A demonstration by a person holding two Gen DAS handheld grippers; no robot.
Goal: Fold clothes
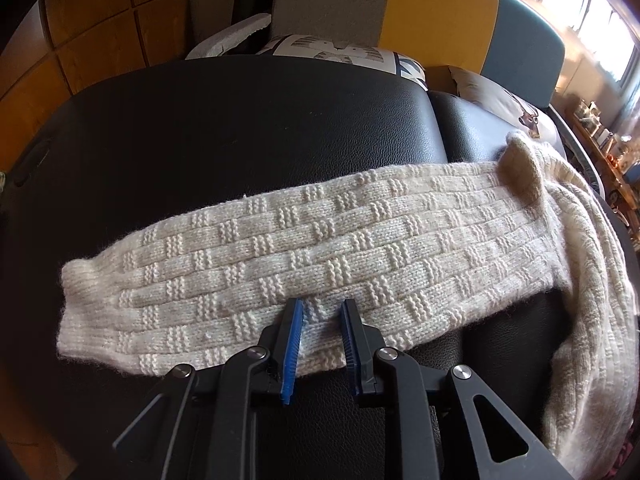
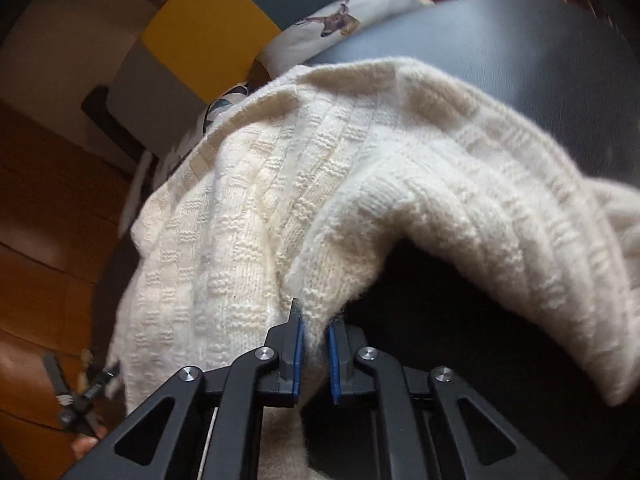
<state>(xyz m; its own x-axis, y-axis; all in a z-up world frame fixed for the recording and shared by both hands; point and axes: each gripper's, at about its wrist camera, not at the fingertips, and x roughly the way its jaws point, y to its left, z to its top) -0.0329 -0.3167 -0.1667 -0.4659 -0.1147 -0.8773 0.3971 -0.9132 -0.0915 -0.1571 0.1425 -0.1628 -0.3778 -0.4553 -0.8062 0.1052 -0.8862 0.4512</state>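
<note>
A cream knit sweater [image 1: 304,256] lies on a black leather seat [image 1: 224,128], one sleeve stretched flat across it with bare leather beyond. The left gripper [image 1: 320,308] stands parted over the sleeve's near edge. The right gripper [image 2: 316,322] pinches a raised sweater hem [image 2: 320,300]. The body trails off right, cut off; the right view is blurred.
</note>
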